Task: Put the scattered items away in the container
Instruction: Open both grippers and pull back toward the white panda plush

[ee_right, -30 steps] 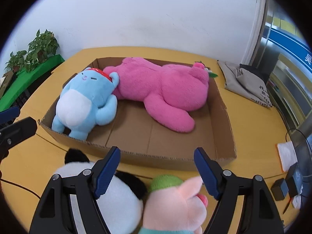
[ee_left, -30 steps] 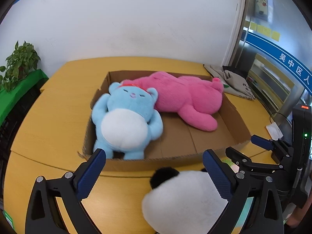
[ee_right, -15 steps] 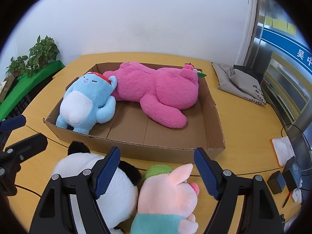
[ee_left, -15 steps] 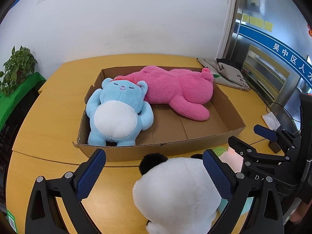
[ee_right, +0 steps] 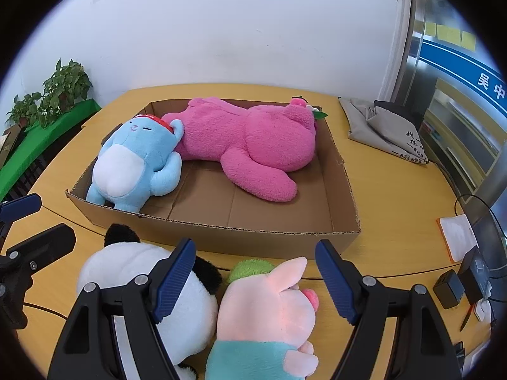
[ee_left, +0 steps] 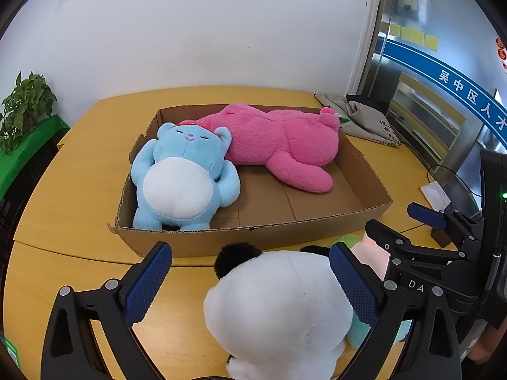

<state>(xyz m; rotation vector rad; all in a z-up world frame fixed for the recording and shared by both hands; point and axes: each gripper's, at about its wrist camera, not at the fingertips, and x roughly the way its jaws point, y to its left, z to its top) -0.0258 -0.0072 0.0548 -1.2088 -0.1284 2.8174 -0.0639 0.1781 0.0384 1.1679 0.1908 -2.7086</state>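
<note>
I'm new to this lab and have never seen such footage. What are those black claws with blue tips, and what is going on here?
They are two hand-held grippers, one in each of a person's hands, each carrying a wide-angle camera that looks along its fingers. One picture comes from the left gripper, the other from the right gripper. Both are open and hold nothing. On the yellow table stands a cardboard box with a blue bear and a pink plush inside. In front of it, outside the box, lie a panda and a pig, each between one gripper's fingers.
</note>
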